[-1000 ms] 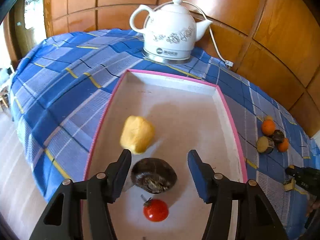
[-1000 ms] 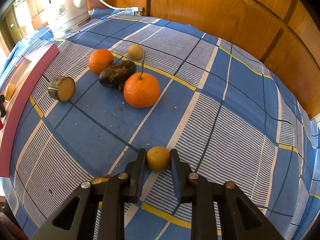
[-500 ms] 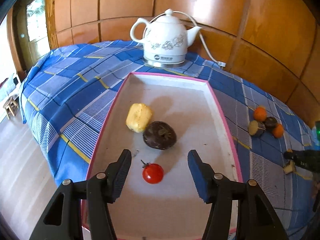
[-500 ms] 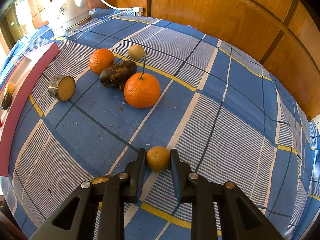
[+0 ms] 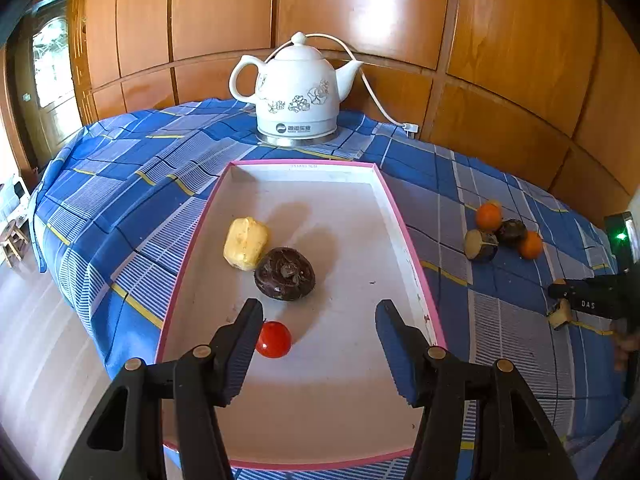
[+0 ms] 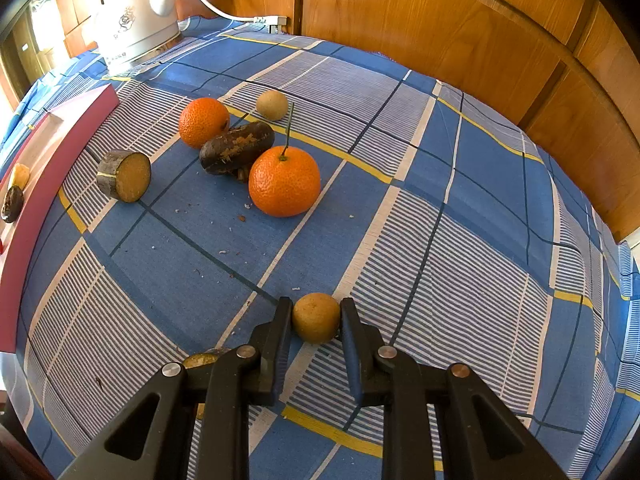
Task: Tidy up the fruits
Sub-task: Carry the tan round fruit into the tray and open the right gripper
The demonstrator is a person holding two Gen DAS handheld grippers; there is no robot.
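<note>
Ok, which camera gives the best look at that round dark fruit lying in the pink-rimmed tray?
The left wrist view. The dark fruit lies mid-frame in the tray, seen whole from above beside the yellow piece. The right wrist view catches only a sliver of it at the left edge.

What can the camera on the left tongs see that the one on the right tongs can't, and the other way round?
Only the left view shows the red tomato in the pink-rimmed tray and the open left tongs above it. Only the right view shows the small tan fruit clamped in the right tongs. Both show the white kettle, the two oranges and the blue checked cloth.
</note>
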